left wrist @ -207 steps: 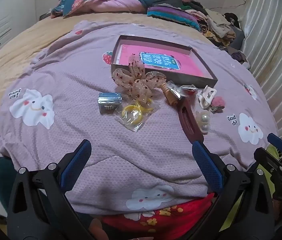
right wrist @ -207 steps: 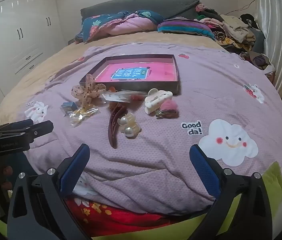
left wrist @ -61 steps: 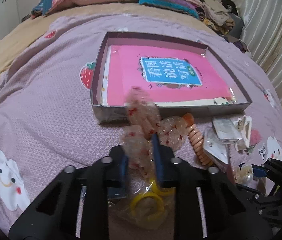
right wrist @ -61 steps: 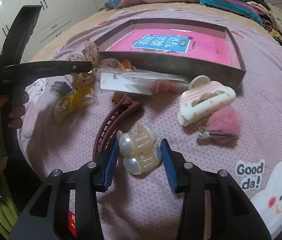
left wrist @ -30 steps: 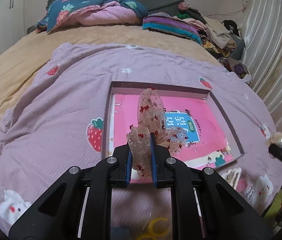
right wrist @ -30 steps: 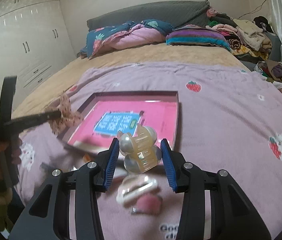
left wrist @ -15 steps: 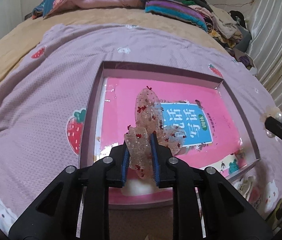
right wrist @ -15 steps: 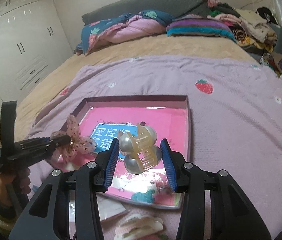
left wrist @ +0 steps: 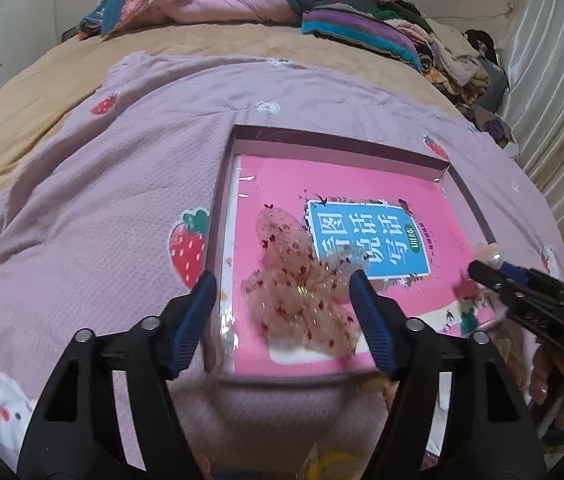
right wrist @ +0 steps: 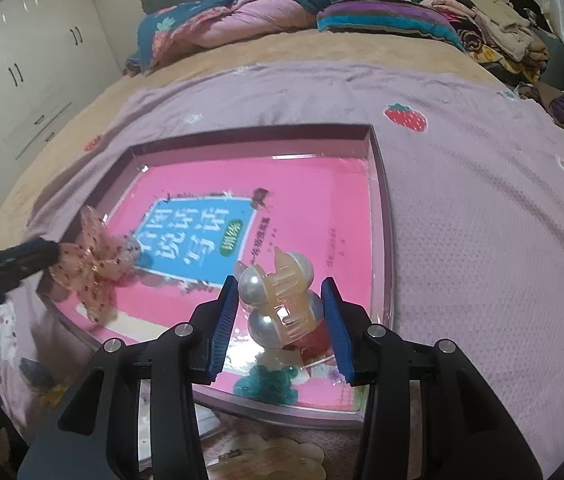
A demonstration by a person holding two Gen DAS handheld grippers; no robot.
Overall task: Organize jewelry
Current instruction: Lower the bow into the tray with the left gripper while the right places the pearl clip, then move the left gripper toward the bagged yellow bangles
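Left wrist view first: the left gripper (left wrist: 283, 294) has just been opening its jaws and they're standing wide apart now, with the sheer dotted bow (left wrist: 301, 296) sitting loose between them, neither pad pressing on it as far as I can see. The bow lies on the pink book (left wrist: 365, 200) inside the shallow box (left wrist: 337, 142), down toward the box's 7 o'clock corner. Over at 3 o'clock the right gripper (left wrist: 493, 266) pokes in with something pearly at its tip. The box sits on a lilac blanket (left wrist: 122, 160) with strawberry prints. Right wrist view: the right gripper (right wrist: 280, 312) is clamped on the pearl hair claw (right wrist: 278, 300), pads pressed on both sides, above the box's (right wrist: 381, 208) 5 o'clock corner. The bow (right wrist: 96, 264) shows at 9 o'clock, with the left gripper's dark tip (right wrist: 38, 254) right beside it. A pale clip (right wrist: 266, 456) lies on the blanket at 6 o'clock, partly hidden.
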